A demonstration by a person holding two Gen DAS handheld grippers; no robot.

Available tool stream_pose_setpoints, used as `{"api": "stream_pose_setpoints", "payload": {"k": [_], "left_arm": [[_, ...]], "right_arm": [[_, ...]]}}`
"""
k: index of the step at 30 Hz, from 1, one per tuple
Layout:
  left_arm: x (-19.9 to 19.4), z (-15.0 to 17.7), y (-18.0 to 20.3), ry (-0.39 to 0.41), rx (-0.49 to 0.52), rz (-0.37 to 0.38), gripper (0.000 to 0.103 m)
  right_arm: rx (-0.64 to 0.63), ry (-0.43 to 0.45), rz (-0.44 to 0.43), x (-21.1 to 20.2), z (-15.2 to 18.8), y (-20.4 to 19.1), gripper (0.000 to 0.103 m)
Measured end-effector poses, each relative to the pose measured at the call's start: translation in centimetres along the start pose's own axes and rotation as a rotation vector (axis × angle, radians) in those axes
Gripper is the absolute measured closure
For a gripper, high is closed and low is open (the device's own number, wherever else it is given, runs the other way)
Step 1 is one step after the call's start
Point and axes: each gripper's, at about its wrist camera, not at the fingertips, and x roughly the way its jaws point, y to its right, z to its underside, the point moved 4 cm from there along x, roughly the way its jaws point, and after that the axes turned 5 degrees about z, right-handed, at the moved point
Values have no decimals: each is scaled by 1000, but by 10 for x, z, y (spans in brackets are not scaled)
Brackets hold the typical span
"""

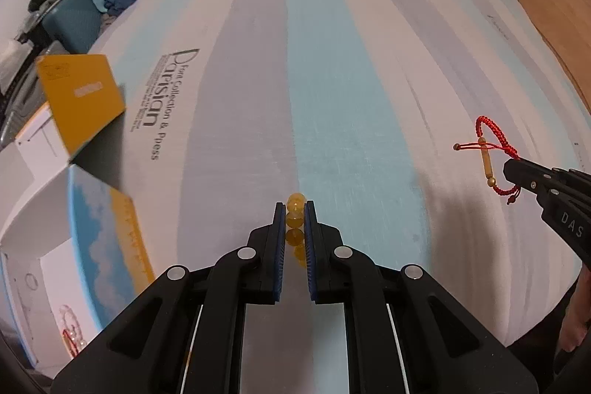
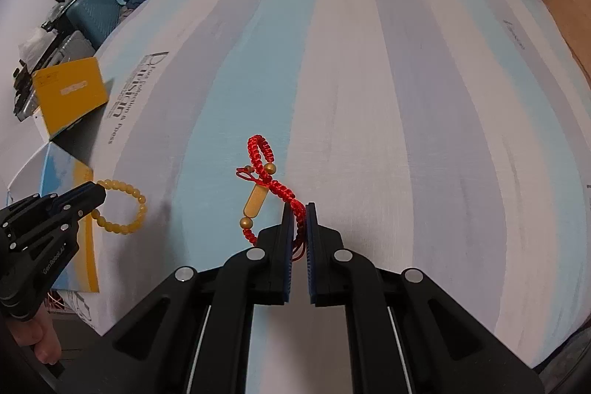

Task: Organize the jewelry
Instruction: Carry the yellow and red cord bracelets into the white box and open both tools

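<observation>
My left gripper (image 1: pixel 294 211) is shut on a yellow bead bracelet (image 1: pixel 295 202) and holds it above the striped bed; from the right wrist view the bracelet (image 2: pixel 125 205) hangs as a ring from that gripper (image 2: pixel 96 191). My right gripper (image 2: pixel 299 211) is shut on a red braided cord bracelet (image 2: pixel 264 168) with a gold tube bead, held above the bed. It also shows in the left wrist view (image 1: pixel 487 150), hanging from the right gripper (image 1: pixel 511 168). An open white box (image 1: pixel 44 268) at the left holds a clear bead bracelet (image 1: pixel 72 324).
The striped blue, grey and white bed cover (image 1: pixel 332 80) fills the middle. A yellow box lid (image 1: pixel 81 98) stands at the left edge. A teal suitcase with clothes (image 1: pixel 74 17) sits at the far left. Wooden floor (image 1: pixel 554 6) lies to the right.
</observation>
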Motion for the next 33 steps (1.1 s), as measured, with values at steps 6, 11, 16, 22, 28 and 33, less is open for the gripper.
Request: {"api": "stream_pose_setpoints", "payload": {"k": [6, 11, 16, 22, 28, 33], "left_arm": [[-25, 8, -6, 18, -21, -11, 94], [-43, 18, -15, 30, -35, -23, 94], [-61, 27, -33, 43, -56, -39, 94], [-84, 35, -61, 67, -89, -42, 94], [-107, 49, -102, 89, -137, -63, 94], [-121, 61, -139, 99, -185, -78, 94]], "right_arm": [[-7, 27, -5, -25, 9, -11, 98], [-17, 42, -13, -38, 15, -27, 98], [-31, 52, -32, -46, 19, -49, 98], [-74, 69, -66, -59, 21, -91, 98], [-129, 87, -105, -71, 20, -139, 98], [-181, 96, -131, -78, 21, -184, 98]]}}
